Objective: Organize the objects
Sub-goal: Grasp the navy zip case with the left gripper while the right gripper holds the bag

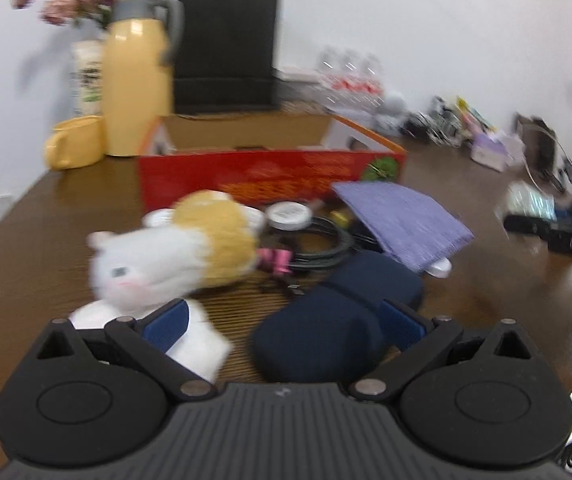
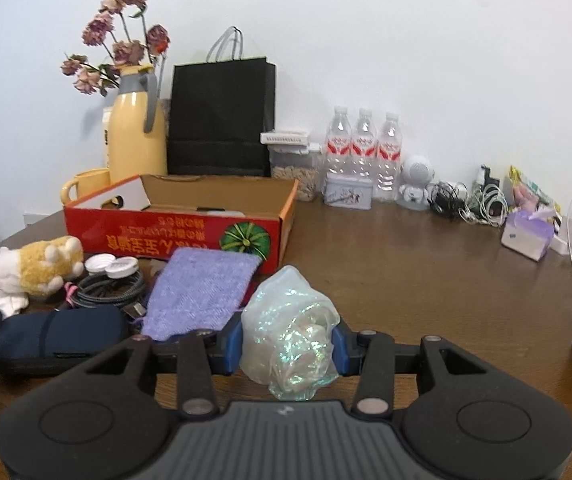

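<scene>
Right claw (image 2: 286, 346) clamped on iridescent cellophane bundle (image 2: 290, 328), blue pads pressing both sides, bundle above worktop (image 2: 426, 272). Left claw (image 1: 282, 320) spread wide, fingers either side of navy pouch (image 1: 334, 316) lying on worktop, not gripping. Beyond: purple knit pouch (image 2: 202, 288), black cable coil (image 2: 106, 292), plush toy (image 2: 34, 268), round white tins (image 2: 112, 266). Farther: open red carton (image 2: 174, 232), printed characters upside down, unreadable. Bottles (image 2: 362, 148) at wall, red labels illegible.

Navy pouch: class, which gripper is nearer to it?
Left. The left gripper hangs open right over the navy pouch; the right gripper, shut on an iridescent bag, sits farther off.
</scene>
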Demonstrator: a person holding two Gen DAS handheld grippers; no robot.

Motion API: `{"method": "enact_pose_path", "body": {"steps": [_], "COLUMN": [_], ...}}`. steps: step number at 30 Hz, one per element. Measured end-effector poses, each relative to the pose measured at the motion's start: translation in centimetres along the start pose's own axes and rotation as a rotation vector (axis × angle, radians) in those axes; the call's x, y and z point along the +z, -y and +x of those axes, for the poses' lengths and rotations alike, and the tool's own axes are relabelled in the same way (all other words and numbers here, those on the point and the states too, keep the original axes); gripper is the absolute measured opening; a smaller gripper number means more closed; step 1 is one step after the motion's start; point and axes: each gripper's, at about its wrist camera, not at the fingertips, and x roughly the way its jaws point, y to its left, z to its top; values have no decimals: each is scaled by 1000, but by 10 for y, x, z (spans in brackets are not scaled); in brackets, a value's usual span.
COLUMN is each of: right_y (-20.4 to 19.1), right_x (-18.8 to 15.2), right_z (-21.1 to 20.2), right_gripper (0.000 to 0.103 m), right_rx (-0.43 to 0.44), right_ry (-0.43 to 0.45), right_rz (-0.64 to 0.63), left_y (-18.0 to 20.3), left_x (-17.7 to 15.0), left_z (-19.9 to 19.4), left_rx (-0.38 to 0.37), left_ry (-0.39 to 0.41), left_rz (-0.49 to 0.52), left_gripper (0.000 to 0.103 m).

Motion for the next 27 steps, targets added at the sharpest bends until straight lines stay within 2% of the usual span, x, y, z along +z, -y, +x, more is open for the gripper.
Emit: {"method": "enact_pose_path", "body": {"steps": [6, 12, 16, 21, 23, 27], "right_y": [-8, -17, -24, -34, -38, -42], "right_x": [5, 6, 6, 5, 4, 1], "right_z": [-4, -1, -1, -5, -4, -3], "right_gripper": [42, 42, 42, 43, 43, 43], "right_rx": [41, 83, 111, 152, 164, 180], "right_ry": [12, 14, 19, 30, 27, 18], "right_rz": [-32, -45, -46, -51, -48, -39], "left_y": [17, 19, 25, 31, 34, 36], "left_x": [8, 5, -3, -12, -13, -9], "left_z": [33, 48, 39, 20, 15, 18], "left_rx": [-71, -104, -71, -34, -36, -42], "left_ry": [-68, -126, -107, -106, -110, -99], "left_rz": [87, 73, 66, 17, 4, 12], "left_gripper": [103, 101, 89, 82, 82, 94]}}
